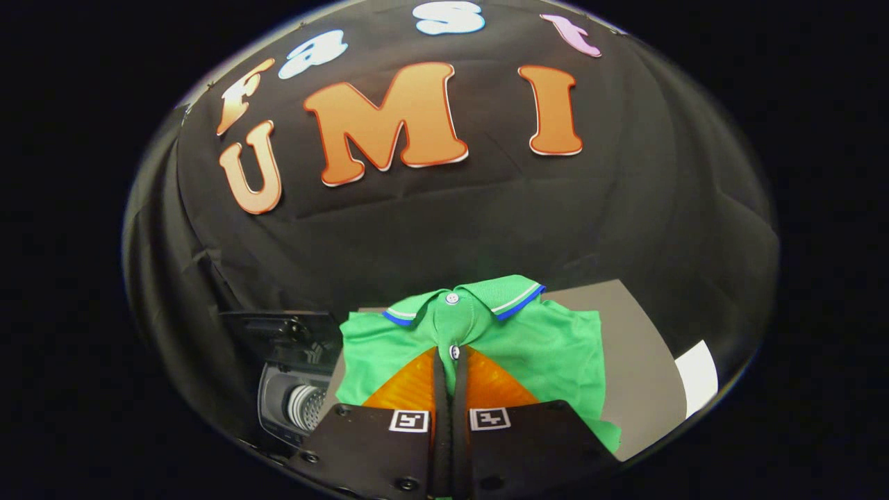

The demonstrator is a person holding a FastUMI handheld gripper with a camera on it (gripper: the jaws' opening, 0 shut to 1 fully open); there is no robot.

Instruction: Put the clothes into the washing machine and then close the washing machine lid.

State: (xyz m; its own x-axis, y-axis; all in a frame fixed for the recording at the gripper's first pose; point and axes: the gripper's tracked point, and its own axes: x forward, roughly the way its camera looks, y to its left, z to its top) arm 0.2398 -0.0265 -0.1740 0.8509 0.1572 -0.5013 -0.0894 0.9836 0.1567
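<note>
Green shirt on the table: soft, light, limp; gripper fingers clamped together on its button placket.

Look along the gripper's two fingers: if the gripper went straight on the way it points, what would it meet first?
Most likely the green polo shirt. The gripper has its fingers close together, tips at the shirt's button placket, just below the collar. Whether they already touch or pinch the cloth is unclear. The washing machine sits off to the side, out of that line.
</note>
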